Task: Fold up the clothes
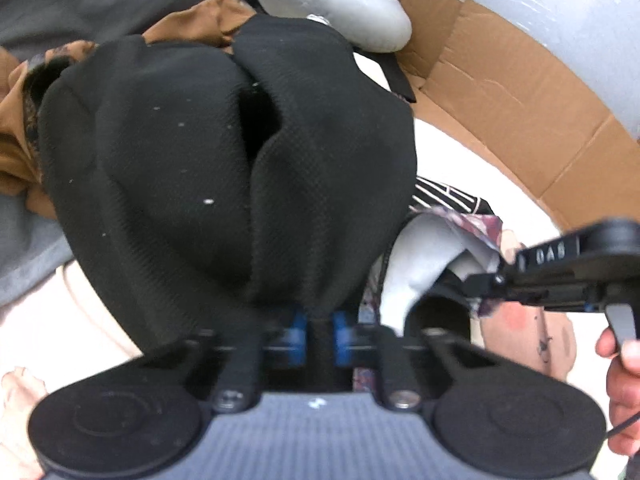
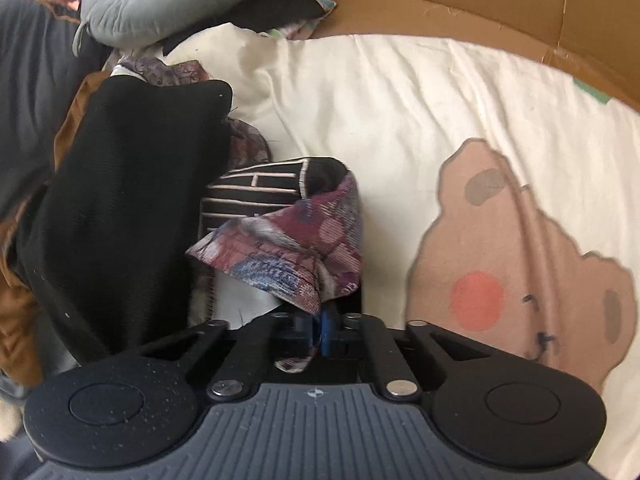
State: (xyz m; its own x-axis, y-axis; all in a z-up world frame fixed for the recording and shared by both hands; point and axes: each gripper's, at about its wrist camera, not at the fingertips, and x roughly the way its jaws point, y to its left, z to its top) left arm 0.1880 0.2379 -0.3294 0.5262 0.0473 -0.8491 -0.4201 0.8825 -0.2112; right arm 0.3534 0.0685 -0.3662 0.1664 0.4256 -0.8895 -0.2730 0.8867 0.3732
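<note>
left gripper (image 1: 318,330): jaws closed tight on a bunched edge of the black knit garment (image 1: 224,160); cloth fans up and away from the blue pads (image 1: 298,334).
right gripper (image 2: 318,334): jaws closed on a corner of the patterned maroon-blue garment (image 2: 288,252); a scrap pokes out below the pads.
location: both garments on the cream bedsheet (image 2: 400,100), in the clothes pile beside the cardboard box (image 2: 460,8); black one to the left of the patterned one.
step: looks like the pick-up stage, nothing folded yet.
next move: probably lift and spread one piece flat on bare sheet; two different garments held, so one likely needs letting go.
orientation: black garment long axis runs away from the left gripper, crease down its middle; patterned one crumpled, axis unclear.
right gripper seen from left view (image 1: 560,276): held by a hand (image 1: 624,384).
</note>
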